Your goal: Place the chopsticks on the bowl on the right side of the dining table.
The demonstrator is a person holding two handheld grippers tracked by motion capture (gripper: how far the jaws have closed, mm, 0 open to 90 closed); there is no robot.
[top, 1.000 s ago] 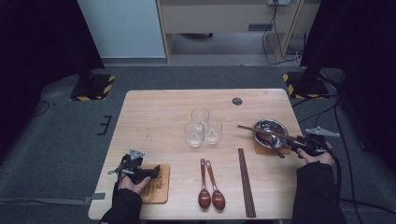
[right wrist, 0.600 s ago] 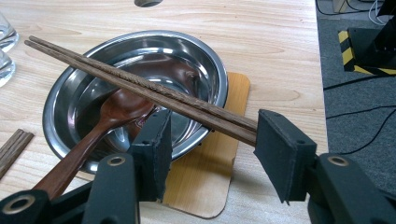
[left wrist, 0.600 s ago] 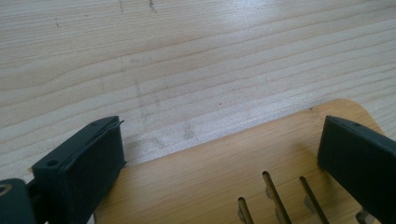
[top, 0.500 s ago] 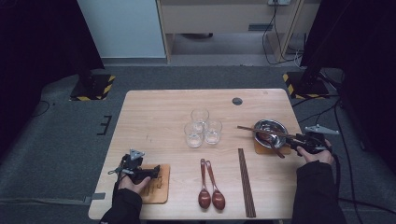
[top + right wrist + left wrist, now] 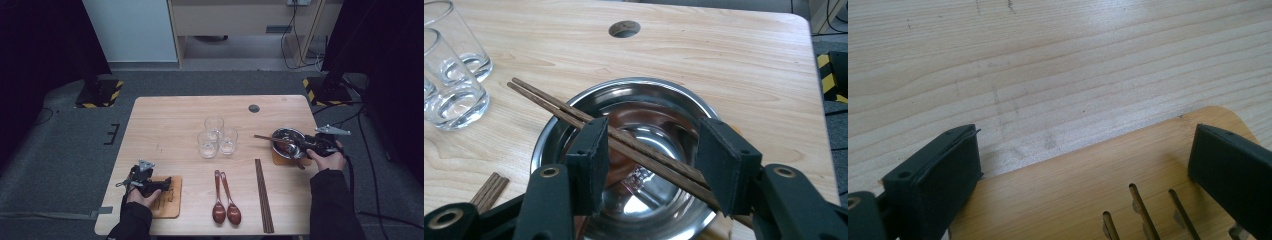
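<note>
Three glasses (image 5: pixel 216 136) left of bowl (image 5: pixel 287 138)

Open tabletop (image 5: pixel 175 125) left of the glasses (image 5: pixel 217 136); chopsticks (image 5: pixel 614 137) across the bowl (image 5: pixel 649 100).

Jaws: mine, apart at frame bottom.
Chopsticks (image 5: pixel 624 142): pass between them, across steel bowl (image 5: pixel 664 95).
Glasses (image 5: pixel 454 80): upper left.
</note>
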